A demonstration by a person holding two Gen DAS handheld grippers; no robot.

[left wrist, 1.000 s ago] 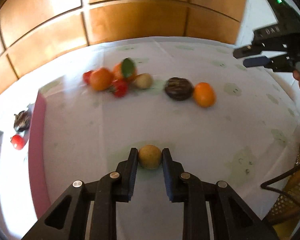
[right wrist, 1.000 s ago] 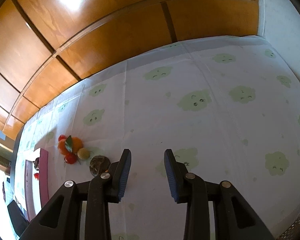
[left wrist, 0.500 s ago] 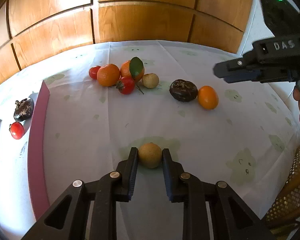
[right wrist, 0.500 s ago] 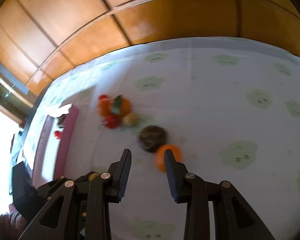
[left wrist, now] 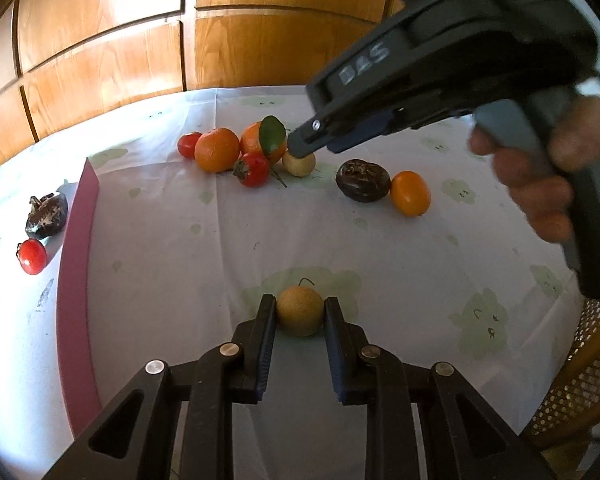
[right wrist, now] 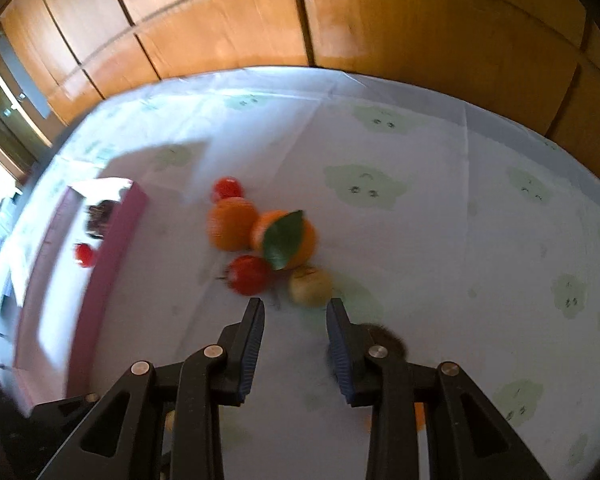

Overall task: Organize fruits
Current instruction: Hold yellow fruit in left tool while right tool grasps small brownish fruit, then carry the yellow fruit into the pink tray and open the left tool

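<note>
The left gripper (left wrist: 300,312) pinches a small yellow-brown fruit (left wrist: 299,310) between its 2 fingers, pads pressed to both sides, the fruit resting on the white tablecloth (left wrist: 220,248). The right gripper (right wrist: 295,312) reaches in spread wide, holding nothing, its tips just short of a pale round fruit (right wrist: 310,285) at the edge of the fruit cluster (2 oranges (left wrist: 217,149), one bearing a green leaf (left wrist: 272,139), and 2 red fruits (left wrist: 254,169)). A dark wrinkled fruit (left wrist: 363,181) and a small orange fruit (left wrist: 410,193) touch, set apart to the right. The pink-edged tray (left wrist: 76,240) at left holds a red fruit (left wrist: 32,256) and a dark fruit (left wrist: 46,216). Bare cloth separates the left gripper from the cluster. The right hand (left wrist: 540,184) grips its handle, angled down toward the cluster.
</note>
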